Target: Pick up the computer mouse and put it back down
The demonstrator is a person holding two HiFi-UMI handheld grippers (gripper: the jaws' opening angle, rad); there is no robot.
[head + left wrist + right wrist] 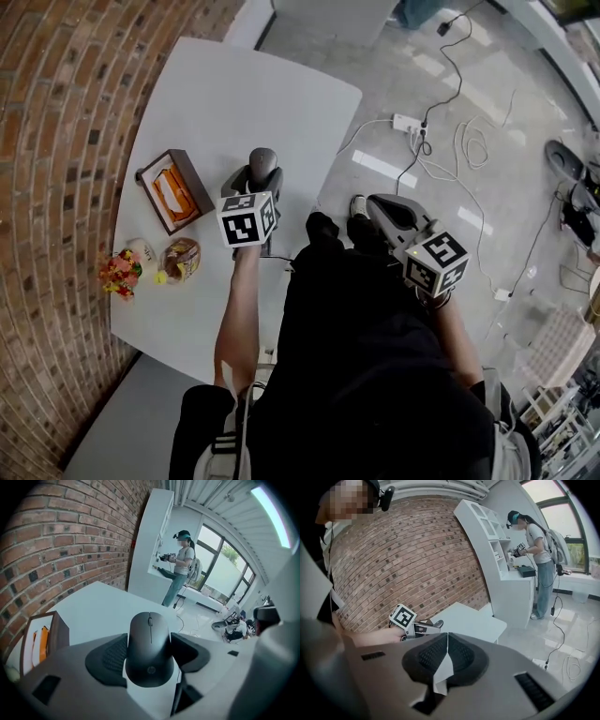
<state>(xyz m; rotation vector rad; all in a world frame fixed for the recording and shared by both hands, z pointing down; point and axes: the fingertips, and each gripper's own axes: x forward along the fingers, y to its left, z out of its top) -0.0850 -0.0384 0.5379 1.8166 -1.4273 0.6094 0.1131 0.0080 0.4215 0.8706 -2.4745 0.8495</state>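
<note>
1. Left gripper (149, 641), centre of its own view: pads pressed against both flanks of the black computer mouse (149, 656), firmly clamped, scroll wheel pointing away from the camera.
2. Head view, just left of centre: mouse at the jaw tips above the white table (216, 94), apparently lifted just clear of the top, though contact is hard to judge from above.
3. Right gripper (447, 644): jaws closed tip to tip, nothing between them. Head view, right of centre: held over the grey floor, well apart from the table.
4. On the table, left of the mouse: a wooden box (175, 190) with orange contents. Lower left, near the table edge: a bunch of flowers (119, 274).
5. Brick wall (56, 187) along the left of the frame.
6. Upper right of the head view: cables (441, 141) on the floor.
7. Upper centre of the left gripper view: a person (180, 569) standing by a white shelf (150, 536).
</note>
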